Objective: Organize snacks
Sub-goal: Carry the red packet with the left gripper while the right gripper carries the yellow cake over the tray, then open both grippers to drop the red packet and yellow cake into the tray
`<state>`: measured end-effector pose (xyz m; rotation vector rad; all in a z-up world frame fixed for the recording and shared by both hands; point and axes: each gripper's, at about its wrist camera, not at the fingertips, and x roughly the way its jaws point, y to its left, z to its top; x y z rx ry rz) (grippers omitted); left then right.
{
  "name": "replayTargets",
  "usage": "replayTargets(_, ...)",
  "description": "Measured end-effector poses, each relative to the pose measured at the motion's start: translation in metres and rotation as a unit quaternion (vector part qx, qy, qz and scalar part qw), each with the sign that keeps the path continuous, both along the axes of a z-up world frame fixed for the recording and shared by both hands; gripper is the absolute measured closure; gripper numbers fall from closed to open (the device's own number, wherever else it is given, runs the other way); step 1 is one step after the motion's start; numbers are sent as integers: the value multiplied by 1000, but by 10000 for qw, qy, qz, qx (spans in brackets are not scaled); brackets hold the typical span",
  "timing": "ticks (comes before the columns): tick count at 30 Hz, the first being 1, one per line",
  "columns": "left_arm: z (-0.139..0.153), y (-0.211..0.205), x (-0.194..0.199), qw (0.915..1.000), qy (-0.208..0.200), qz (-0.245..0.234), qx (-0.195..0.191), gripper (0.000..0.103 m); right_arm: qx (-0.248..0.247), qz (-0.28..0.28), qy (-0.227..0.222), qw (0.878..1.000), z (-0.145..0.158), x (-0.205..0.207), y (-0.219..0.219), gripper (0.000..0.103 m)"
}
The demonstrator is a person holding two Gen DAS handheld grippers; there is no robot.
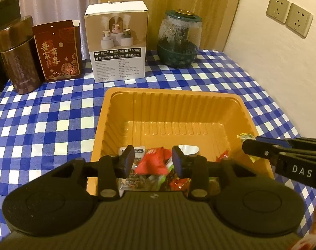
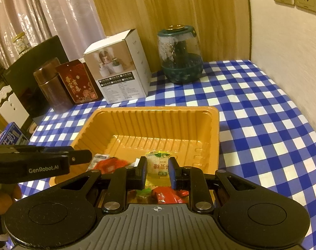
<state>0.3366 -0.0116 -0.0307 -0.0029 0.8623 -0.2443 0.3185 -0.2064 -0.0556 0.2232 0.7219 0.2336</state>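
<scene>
An orange plastic tray (image 1: 170,104) (image 2: 153,120) sits on the blue checked tablecloth, with several wrapped snacks piled at its near end. My left gripper (image 1: 153,160) hovers open above a red packet (image 1: 153,162), its jaws apart on either side of it. My right gripper (image 2: 157,171) is over the tray's near end, its jaws around a yellow-green candy packet (image 2: 158,164) held upright. The right gripper also shows in the left wrist view (image 1: 251,145), with the packet at its tip. The left gripper shows in the right wrist view (image 2: 83,156).
Along the back stand a brown tin (image 1: 18,56), a red gift box (image 1: 58,50), a white product box (image 1: 118,41) and a green glass jar (image 1: 178,39). A wall with sockets (image 1: 289,14) is at the right. The tablecloth (image 1: 43,114) surrounds the tray.
</scene>
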Motion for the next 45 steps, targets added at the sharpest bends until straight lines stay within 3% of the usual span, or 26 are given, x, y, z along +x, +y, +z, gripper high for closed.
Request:
replayTargets(33,-3,3,-4,10000,22,25,11,66,243,-67,-116,9996,6,15,5,80)
replayTargets(34,-3,3,-4,10000,17,30,6,64,334,-51,-154,9993,6,15,4,79)
replayTargets(37,-3,5,-5,10000,27,31,-9,59,471,-131,-247,9985,7,13,0,40)
replayTargets(45,-2,5,-9,10000,41,30,37,57,417,-264,-162,9986,5,4,-10,40)
